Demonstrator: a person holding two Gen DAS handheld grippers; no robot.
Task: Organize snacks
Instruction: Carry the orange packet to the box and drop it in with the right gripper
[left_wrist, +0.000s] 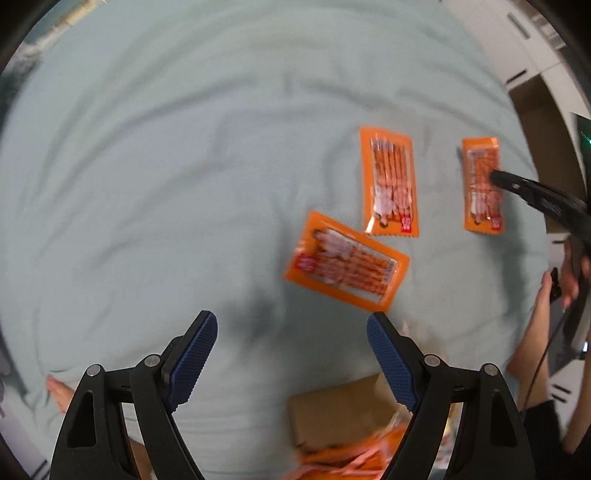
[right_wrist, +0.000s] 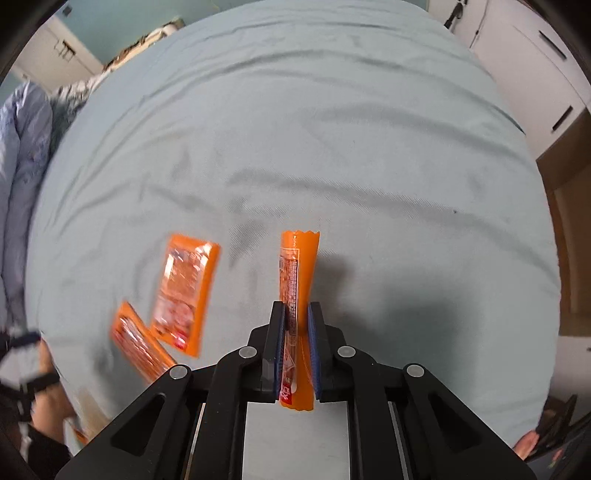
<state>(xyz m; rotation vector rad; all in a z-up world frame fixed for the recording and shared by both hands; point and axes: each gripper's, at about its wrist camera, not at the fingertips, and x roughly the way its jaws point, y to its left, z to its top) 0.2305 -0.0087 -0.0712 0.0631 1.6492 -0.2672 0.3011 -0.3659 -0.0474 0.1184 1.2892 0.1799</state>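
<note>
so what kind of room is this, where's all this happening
Most likely a bedroom. The orange snack packets lie on a wide, wrinkled pale green bedsheet, a bunched-up blue-grey duvet sits at its far left edge, and white wardrobe-style cabinet doors stand beyond the bed.

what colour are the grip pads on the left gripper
Dark blue, with a fine textured pattern, on the left gripper pads; clearest in left wrist view.
</note>
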